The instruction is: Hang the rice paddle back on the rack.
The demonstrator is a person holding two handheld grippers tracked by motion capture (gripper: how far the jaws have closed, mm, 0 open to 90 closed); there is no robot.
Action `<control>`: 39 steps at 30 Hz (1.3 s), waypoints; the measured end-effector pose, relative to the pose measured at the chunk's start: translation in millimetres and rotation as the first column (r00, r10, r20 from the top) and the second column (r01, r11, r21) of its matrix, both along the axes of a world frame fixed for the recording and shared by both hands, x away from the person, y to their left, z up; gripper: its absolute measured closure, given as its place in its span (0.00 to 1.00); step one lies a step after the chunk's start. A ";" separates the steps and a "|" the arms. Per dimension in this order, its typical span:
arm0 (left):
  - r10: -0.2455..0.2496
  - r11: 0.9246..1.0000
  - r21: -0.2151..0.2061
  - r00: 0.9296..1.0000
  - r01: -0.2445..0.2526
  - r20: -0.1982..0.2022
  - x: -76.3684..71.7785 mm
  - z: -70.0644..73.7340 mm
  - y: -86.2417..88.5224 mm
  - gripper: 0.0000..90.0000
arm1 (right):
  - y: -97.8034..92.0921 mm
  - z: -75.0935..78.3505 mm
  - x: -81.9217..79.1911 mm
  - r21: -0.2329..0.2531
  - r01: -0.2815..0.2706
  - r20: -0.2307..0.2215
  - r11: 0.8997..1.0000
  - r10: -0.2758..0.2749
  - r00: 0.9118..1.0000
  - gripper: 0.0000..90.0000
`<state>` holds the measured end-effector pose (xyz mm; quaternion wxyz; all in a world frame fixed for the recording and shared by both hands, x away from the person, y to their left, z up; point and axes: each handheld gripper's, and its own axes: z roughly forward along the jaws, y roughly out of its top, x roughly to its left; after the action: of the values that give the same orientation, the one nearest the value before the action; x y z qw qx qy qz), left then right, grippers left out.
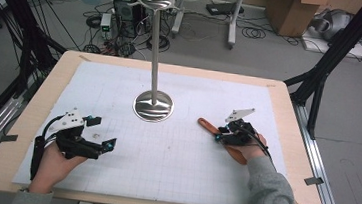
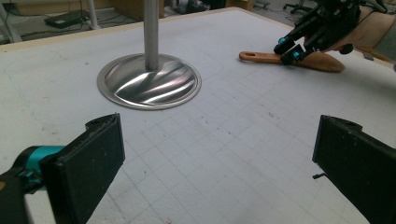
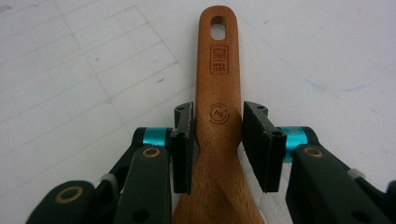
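One wooden spatula (image 1: pixel 221 140) is lying flat on the white gridded mat (image 1: pixel 163 160) that is covering the bench (image 1: pixel 50 84), over on the right side, with its handle end pointing toward the middle and its hanging hole showing at the tip. The right gripper (image 1: pixel 221 135) is sitting over the spatula's handle, and in the right gripper view its two black jaws are standing on either side of the narrow neck of the spatula (image 3: pixel 218 140), both close against the wood; the left one is looking pressed to the edge, while a thin sliver of gap is seeming to remain on the right, so I cannot tell for sure that it is clamping. Two stamped marks are showing on the handle there, a small rectangular one and a round one. The left gripper (image 1: pixel 101 132) is resting on the left side of the mat, well apart from the spatula, and in the left gripper view its two jaws are standing wide apart with nothing between them. One metal stand (image 1: pixel 156 69) is rising upright near the middle of the mat on a single round shiny base (image 2: pixel 149 81), between the two grippers and farther from the person. From the left gripper view the right gripper (image 2: pixel 292 49) is touching down on the spatula (image 2: pixel 261 58).
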<state>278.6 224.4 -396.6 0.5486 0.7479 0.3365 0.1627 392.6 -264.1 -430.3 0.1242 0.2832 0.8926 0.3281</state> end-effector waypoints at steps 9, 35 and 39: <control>-0.001 1.000 0.001 1.000 0.001 -0.001 -0.2 0.1 -1.1 0.03 | -8.8 14.4 -6.5 0.072 0.027 0.024 0.997 -0.029 0.999 0.72; 0.001 1.000 0.002 1.000 -0.001 0.001 -0.1 0.3 -0.7 0.03 | -22.7 57.2 -18.5 0.222 0.035 0.098 0.975 -0.058 0.994 0.72; 0.001 1.000 -0.001 1.000 -0.001 -0.002 -0.3 -0.2 -1.3 0.03 | -25.3 63.0 -20.2 0.245 0.036 0.113 0.969 -0.066 0.991 0.72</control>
<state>278.3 223.1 -396.8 0.5485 0.7477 0.3374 0.1618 372.4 -289.3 -367.2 0.1506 0.2988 0.8292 0.4477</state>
